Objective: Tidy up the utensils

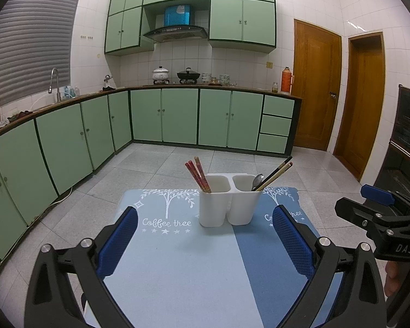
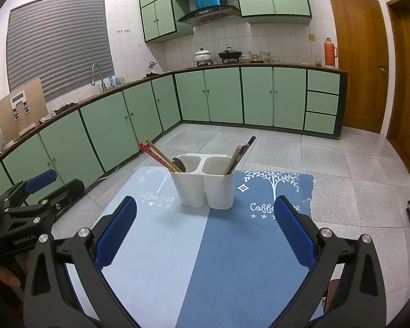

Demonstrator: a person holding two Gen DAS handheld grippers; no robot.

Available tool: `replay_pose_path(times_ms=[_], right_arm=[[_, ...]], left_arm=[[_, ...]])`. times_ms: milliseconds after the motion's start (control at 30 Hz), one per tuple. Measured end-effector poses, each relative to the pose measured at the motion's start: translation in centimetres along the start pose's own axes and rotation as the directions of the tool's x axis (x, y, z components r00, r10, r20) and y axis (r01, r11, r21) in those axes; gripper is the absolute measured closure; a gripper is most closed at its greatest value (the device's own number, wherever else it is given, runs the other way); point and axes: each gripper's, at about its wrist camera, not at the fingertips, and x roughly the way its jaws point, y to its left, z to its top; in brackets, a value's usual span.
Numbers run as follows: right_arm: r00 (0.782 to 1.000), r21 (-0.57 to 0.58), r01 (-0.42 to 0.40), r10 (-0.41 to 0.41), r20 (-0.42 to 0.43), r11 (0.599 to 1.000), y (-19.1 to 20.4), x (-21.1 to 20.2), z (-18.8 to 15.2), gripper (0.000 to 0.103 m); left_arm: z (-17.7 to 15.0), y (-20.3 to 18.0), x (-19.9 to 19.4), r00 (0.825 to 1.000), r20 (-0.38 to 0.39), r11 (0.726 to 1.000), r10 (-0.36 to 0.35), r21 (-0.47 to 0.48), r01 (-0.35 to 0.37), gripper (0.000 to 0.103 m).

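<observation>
One white two-cup holder [image 1: 229,202] stands on one blue mat [image 1: 177,259]. It holds three reddish chopsticks [image 1: 198,173], two or three darker chopsticks [image 1: 276,173], one spoon [image 1: 257,181].

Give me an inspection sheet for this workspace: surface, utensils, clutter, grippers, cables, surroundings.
Surface: blue mat, lying flat.
Job's things: white holder upright on mat; red chopsticks in left cup, dark chopsticks in right cup, spoon inside too.
Clutter: nothing seen.
Grippers: left gripper and right gripper open, empty, short of holder.
Cables: white cable on floor by cabinets.
Surroundings: pots on counter, wooden doors.
</observation>
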Motion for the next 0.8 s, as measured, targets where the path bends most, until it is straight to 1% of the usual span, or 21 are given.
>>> replay_pose_path(times_ms=[800], right_arm=[[1.000, -0.001, 0.001, -0.001, -0.005, 1.000, 0.42, 0.06, -0.08, 0.006]], left_arm=[[-0.18, 0.12, -0.04, 1.000, -0.001, 1.000, 0.000, -0.004, 0.000, 0.006]])
